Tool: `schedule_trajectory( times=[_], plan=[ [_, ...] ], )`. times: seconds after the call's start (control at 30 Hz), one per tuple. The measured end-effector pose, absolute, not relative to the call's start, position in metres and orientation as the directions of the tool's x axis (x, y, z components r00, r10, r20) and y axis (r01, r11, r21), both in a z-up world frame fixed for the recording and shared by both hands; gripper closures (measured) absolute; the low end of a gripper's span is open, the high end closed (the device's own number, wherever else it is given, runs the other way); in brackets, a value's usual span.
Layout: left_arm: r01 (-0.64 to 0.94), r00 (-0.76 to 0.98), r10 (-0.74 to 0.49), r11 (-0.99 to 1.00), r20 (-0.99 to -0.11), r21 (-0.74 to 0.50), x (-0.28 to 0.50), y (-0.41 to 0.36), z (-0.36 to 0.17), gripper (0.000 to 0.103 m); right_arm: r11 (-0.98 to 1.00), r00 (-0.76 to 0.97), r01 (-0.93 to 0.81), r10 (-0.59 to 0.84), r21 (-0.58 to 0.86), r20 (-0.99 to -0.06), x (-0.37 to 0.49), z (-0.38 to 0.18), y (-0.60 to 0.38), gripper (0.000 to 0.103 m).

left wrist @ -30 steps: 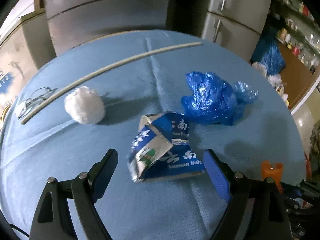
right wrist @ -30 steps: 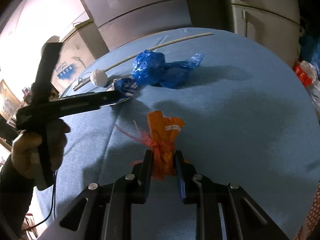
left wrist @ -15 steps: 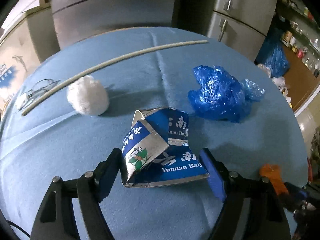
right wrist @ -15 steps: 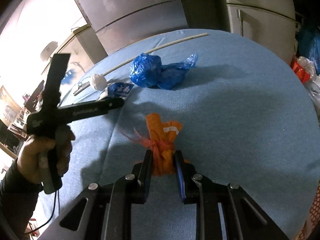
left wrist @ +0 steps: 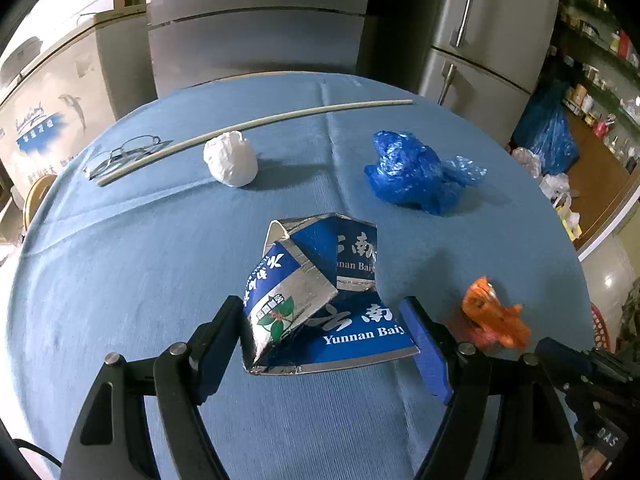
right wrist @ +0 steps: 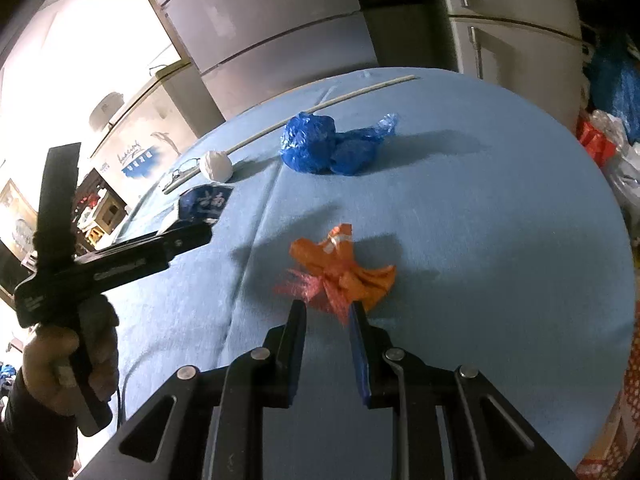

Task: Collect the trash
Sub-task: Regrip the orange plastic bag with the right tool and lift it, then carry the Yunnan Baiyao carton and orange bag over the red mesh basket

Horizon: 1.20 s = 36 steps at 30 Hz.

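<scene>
A crushed blue and silver carton (left wrist: 352,320) sits between the pads of my left gripper (left wrist: 320,308), which is shut on its two sides just above the blue tablecloth (left wrist: 120,280). In the right wrist view the same carton (right wrist: 204,202) pokes out past the left gripper's black body. My right gripper (right wrist: 327,306) is shut on the lower end of an orange wrapper with red netting (right wrist: 340,264), blurred by motion. That orange wrapper (left wrist: 494,316) also shows at the right of the left wrist view.
A white paper ball (left wrist: 231,159), a crumpled blue plastic bag (left wrist: 412,172), a long white rod (left wrist: 256,124) and eyeglasses (left wrist: 124,152) lie further back on the round table. Grey fridges stand behind. A person's hand (right wrist: 68,356) holds the left gripper's handle.
The left jaws closed onto the carton, which now travels with them away from the ball and bag. The orange wrapper in the right gripper has risen a little and flopped over to the right.
</scene>
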<state>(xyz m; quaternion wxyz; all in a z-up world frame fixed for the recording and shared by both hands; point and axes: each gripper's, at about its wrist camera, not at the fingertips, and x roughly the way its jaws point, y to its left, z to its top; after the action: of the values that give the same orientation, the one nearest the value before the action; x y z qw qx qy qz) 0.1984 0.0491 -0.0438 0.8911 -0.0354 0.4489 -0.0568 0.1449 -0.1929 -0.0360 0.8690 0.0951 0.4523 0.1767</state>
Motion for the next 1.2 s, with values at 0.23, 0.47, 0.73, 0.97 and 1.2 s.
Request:
schedule_trajectory(
  times=[0.23, 0.47, 0.73, 0.97, 1.2],
  plan=[
    [0.065, 0.599, -0.138, 0.990, -0.788, -0.124, 0.177, 0.052, -0.037, 0.023, 0.945, 0.532, -0.161, 0.327, 0.286, -0.781, 0.143, -0.036, -0.200, 0.052],
    [0.044, 0.590, -0.137, 0.989, -0.796, -0.138, 0.167, 0.060, -0.046, 0.023, 0.956, 0.582, -0.240, 0.281, 0.169, -0.763, 0.162, -0.028, -0.180, 0.011],
    [0.026, 0.588, -0.131, 0.989, -0.798, -0.143, 0.165, 0.062, -0.048, 0.023, 0.948, 0.471, -0.296, 0.252, 0.118, -0.845, 0.207, -0.065, -0.158, 0.075],
    [0.030, 0.603, -0.123, 0.991, -0.788, -0.131, 0.161, 0.052, -0.039, 0.023, 0.946, 0.514, -0.232, 0.315, 0.225, -0.798, 0.177, -0.056, -0.194, 0.075],
    [0.090, 0.614, -0.142, 0.990, -0.776, -0.110, 0.147, 0.019, -0.026, 0.023, 0.934, 0.562, -0.164, 0.352, 0.317, -0.748, 0.142, -0.040, -0.238, 0.075]
  ],
)
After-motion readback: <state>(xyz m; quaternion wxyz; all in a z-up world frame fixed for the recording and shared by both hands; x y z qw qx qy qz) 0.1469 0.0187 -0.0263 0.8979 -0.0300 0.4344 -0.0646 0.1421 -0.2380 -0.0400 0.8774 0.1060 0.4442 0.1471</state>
